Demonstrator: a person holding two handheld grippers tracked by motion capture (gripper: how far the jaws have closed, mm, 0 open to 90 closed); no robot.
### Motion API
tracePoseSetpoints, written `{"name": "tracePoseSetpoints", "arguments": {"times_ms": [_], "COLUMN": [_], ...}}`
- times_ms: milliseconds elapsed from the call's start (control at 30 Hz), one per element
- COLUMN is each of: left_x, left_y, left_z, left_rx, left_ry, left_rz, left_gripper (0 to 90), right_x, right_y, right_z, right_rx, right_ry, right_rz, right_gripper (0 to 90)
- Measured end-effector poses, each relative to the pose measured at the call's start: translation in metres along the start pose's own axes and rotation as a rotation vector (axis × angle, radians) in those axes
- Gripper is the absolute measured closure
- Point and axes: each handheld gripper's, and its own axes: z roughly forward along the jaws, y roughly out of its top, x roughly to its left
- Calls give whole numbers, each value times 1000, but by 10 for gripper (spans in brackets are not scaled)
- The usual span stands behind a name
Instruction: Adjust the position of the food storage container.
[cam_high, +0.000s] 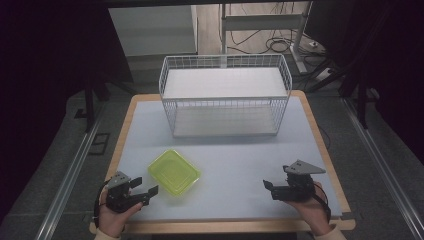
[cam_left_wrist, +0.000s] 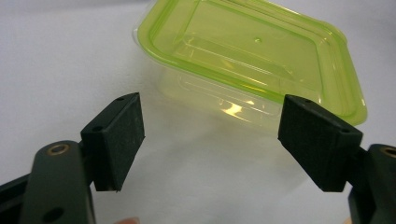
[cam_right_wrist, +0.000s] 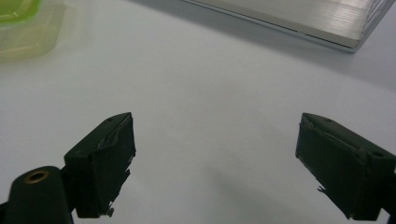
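Observation:
A translucent lime-green plastic container (cam_high: 174, 171) with its lid on lies on the grey table mat, left of centre near the front. My left gripper (cam_high: 146, 188) stands open just to its lower left, jaws pointing at it; in the left gripper view the container (cam_left_wrist: 252, 51) sits right beyond the spread fingertips (cam_left_wrist: 119, 137). My right gripper (cam_high: 276, 186) is open at the front right, jaws pointing left over bare mat, nothing between them. In the right gripper view a corner of the container (cam_right_wrist: 23, 28) shows at the far upper left.
A white wire basket (cam_high: 225, 95) with a pale floor stands at the back centre of the table; its base edge (cam_right_wrist: 299, 18) shows in the right gripper view. The mat's wooden border (cam_high: 330, 165) runs along the right. Cables lie on the floor behind.

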Motion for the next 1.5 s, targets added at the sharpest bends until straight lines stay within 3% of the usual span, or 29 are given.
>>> {"name": "tracePoseSetpoints", "arguments": {"times_ms": [367,733,833,900,1067,1133,1267,1500], "left_x": [1,0,-2,-5,-8,-10,-17,-27], "left_y": [0,6,7,9,7,5,3,1], "left_z": [-5,-8,-8,-11,-14,-14,-4,13], "left_rx": [-14,-12,-5,9,57,81,147,197], "left_ry": [1,-12,-17,-27,-44,-60,-91,-119], "left_rz": [10,36,55,77,110,121,166,202], "left_gripper": [218,234,324,429,794,869,899,898], "right_x": [4,4,2,2,1,1,1,1], "right_y": [0,-5,-6,-7,-7,-7,-8,-8], "right_z": [-1,-2,-1,-2,-5,-4,-2,-1], "right_rx": [-4,5,10,12,10,11,24,32], "right_ry": [-8,-3,-8,-15,-24,-23,-23,-22], "right_rz": [-38,-35,-30,-29,-26,-26,-26,-27], "right_gripper": [141,151,152,152,153,153,153,156]}}
